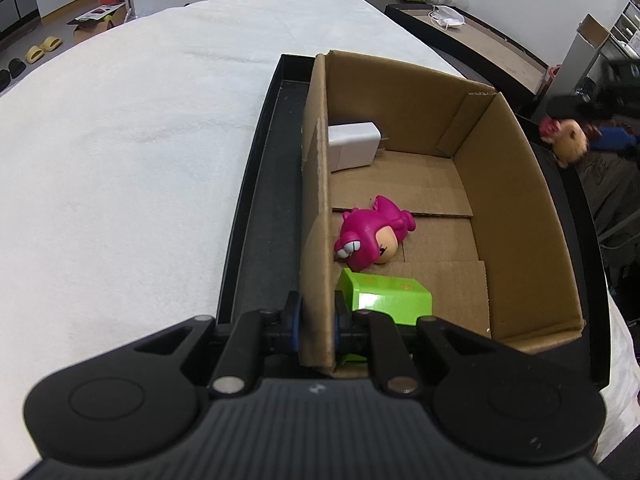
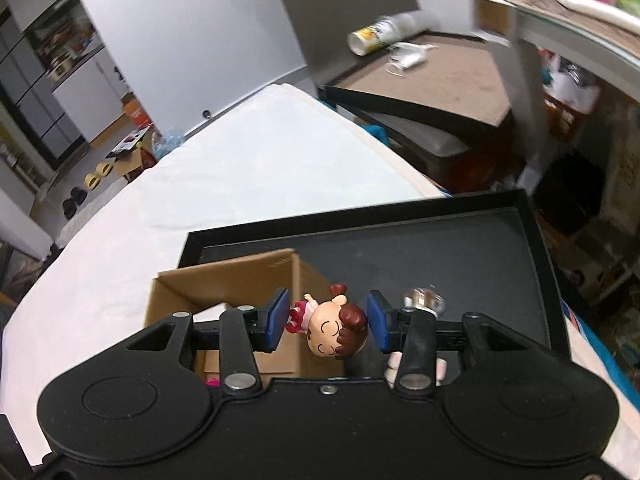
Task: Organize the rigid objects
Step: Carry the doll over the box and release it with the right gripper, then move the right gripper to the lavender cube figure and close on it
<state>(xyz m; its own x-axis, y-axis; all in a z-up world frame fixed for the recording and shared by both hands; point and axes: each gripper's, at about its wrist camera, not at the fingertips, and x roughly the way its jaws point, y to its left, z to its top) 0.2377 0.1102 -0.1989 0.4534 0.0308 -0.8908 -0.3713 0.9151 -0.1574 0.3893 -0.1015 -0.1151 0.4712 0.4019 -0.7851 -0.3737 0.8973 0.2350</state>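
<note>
Pinching box point(image 1: 500, 200) wall, left tool point(image 1: 316, 320); right tool point(image 2: 327, 322) gripping figurine point(image 2: 334, 330) above tray point(image 2: 440, 248).

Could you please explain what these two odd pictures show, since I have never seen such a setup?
Each picture comes from a camera mounted on handheld tongs, looking forward along their two fingers; a person holds one pair in each hand. In the left-hand view, the left tongs are shut on the side wall of a cardboard box, steadying it. The box stands in a black tray on a white cloth. Inside lie a pink figurine, a green block and a white charger. In the right-hand view, the right tongs grip a small doll above the box's edge, apparently to place it inside.
</note>
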